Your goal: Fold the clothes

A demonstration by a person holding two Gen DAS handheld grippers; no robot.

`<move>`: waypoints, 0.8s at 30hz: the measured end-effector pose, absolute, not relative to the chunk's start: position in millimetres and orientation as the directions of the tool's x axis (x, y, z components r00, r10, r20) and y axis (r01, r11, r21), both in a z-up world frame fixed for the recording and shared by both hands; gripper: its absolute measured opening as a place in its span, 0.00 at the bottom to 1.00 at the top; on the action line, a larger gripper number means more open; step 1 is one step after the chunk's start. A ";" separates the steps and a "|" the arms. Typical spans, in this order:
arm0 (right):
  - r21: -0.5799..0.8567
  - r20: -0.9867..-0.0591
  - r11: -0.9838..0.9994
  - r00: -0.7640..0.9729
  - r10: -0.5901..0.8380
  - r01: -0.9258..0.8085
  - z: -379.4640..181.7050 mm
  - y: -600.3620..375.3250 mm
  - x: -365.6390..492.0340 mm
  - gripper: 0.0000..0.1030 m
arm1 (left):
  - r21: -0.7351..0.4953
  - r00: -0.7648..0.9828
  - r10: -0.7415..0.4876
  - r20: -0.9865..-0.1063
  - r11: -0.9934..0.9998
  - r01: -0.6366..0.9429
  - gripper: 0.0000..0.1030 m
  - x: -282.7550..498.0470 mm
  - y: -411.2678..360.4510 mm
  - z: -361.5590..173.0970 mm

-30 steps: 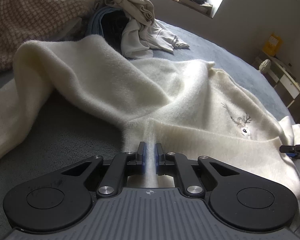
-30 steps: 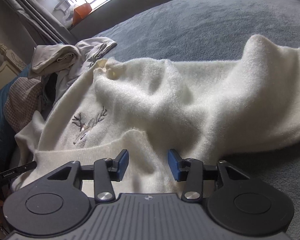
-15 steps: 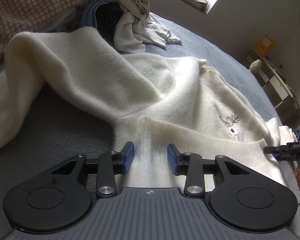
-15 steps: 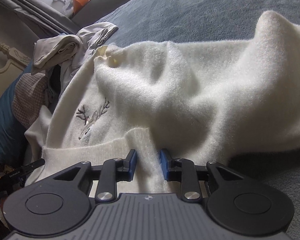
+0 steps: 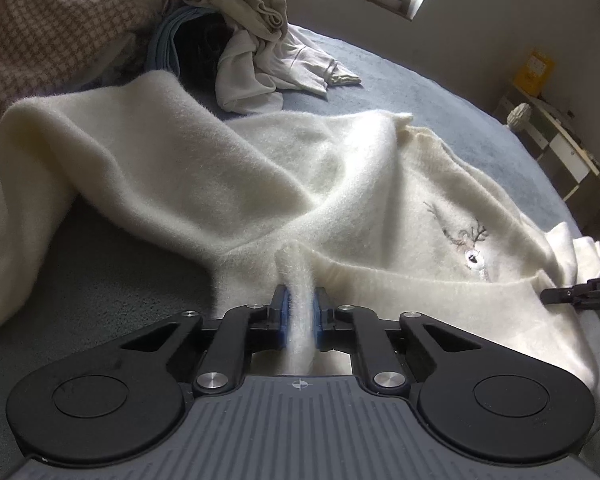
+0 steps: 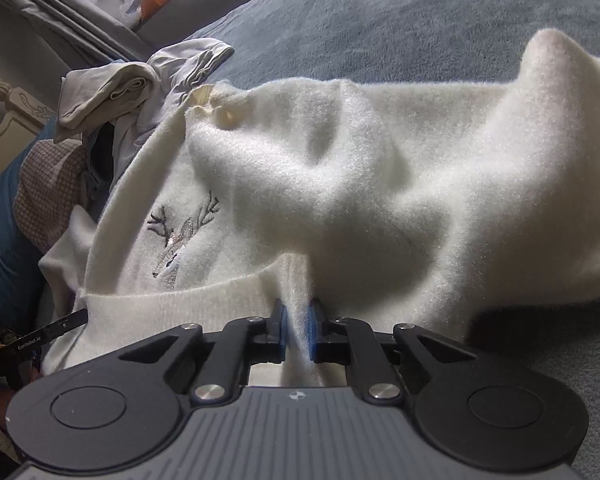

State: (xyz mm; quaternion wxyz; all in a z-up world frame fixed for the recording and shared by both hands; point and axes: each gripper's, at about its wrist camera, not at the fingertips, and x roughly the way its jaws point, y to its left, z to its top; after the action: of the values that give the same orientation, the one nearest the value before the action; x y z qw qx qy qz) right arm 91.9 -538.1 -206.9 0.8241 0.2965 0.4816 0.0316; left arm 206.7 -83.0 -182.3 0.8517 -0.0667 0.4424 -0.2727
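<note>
A fluffy cream sweater (image 5: 300,168) with an embroidered deer (image 5: 470,248) lies crumpled, front up, on a grey bed cover (image 5: 60,300). My left gripper (image 5: 300,300) is shut on a raised pinch of its ribbed hem, near the left sleeve. In the right wrist view, the same sweater (image 6: 380,180) and deer (image 6: 180,240) show. My right gripper (image 6: 297,314) is closing, and its blue pads squeeze a fold of the hem at the other side. Each view catches the other gripper's tip at the hem's far end: the right gripper (image 5: 572,294) and the left gripper (image 6: 52,332).
A heap of pale and dark clothes (image 5: 240,20) sits beyond the sweater, beside a checked blanket (image 5: 40,20). Low shelving (image 5: 560,148) stands by the wall at right. The grey bed cover (image 6: 380,20) stretches behind the sweater; a carved headboard (image 6: 12,120) is at left.
The left gripper opened over the hem, then shut again on a thicker fold. The right gripper's pads came together from wide apart onto a hem fold. Neither hand shifted much.
</note>
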 end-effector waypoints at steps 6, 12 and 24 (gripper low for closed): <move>0.636 -0.702 0.722 0.594 0.392 0.274 -179.1 -549.0 73.6 0.09 | -0.473 0.479 -0.593 -0.648 0.805 0.357 0.07 190.5 -56.1 -146.4; 0.719 -0.625 0.642 0.652 0.430 0.266 -143.6 -551.3 31.1 0.09 | -0.552 0.481 -0.644 -0.594 0.762 0.338 0.07 146.9 -24.6 -112.9; 0.781 -0.595 0.533 0.643 0.482 0.324 -130.0 -530.6 -108.8 0.08 | -0.548 0.440 -0.659 -0.610 0.752 0.367 0.06 31.5 21.2 -103.1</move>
State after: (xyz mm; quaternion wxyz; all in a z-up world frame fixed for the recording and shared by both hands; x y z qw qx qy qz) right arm -108.8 -530.6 -130.0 0.7687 0.4802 0.4194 0.0515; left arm 31.5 21.2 -103.1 0.8313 -0.1698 0.4300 -0.3087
